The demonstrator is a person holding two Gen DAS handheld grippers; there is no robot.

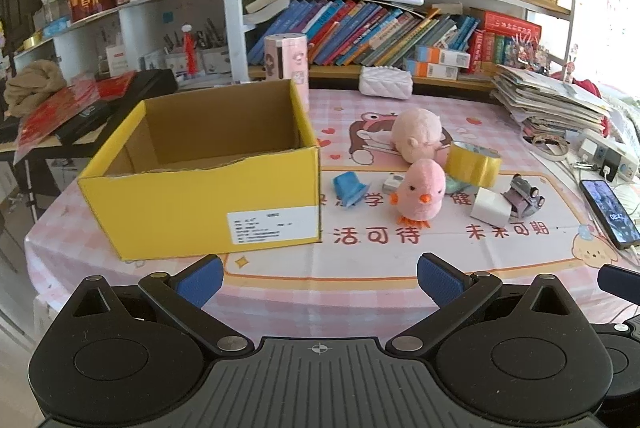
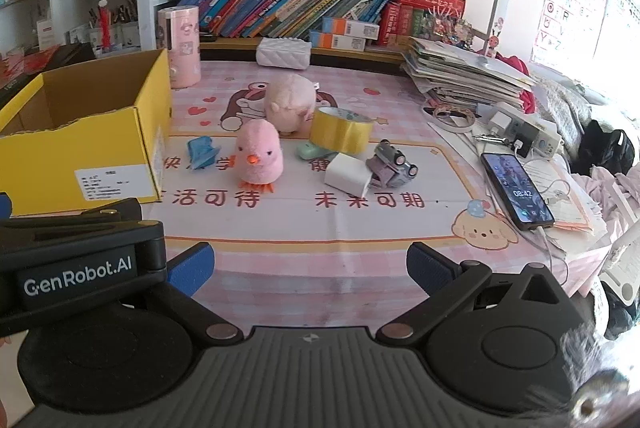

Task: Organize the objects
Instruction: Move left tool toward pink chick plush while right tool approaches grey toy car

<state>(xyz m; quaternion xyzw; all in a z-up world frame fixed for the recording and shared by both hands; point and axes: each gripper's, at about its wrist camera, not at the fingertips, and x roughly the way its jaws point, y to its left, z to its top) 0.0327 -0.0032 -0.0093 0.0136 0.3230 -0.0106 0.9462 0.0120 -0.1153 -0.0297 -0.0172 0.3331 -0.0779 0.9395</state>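
Observation:
An open yellow cardboard box [image 1: 208, 200] stands on the table's left; it also shows in the right wrist view [image 2: 80, 144]. To its right lie a blue toy [image 1: 350, 188], a pink chick [image 1: 420, 192], a pink plush [image 1: 418, 134], a yellow tape roll [image 1: 472, 164], a white block [image 1: 490, 208] and a grey toy car [image 1: 524, 196]. My left gripper [image 1: 320, 280] is open and empty, near the table's front edge. My right gripper [image 2: 310, 268] is open and empty, in front of the chick [image 2: 258, 156] and the white block [image 2: 346, 174].
A phone [image 2: 516, 190] on a cable lies at the right edge beside a stack of papers [image 2: 464, 76]. A pink cylinder [image 1: 286, 62] and a white purse [image 1: 386, 81] stand at the back. Bookshelves rise behind the table. The left gripper's body [image 2: 76, 268] sits at the left.

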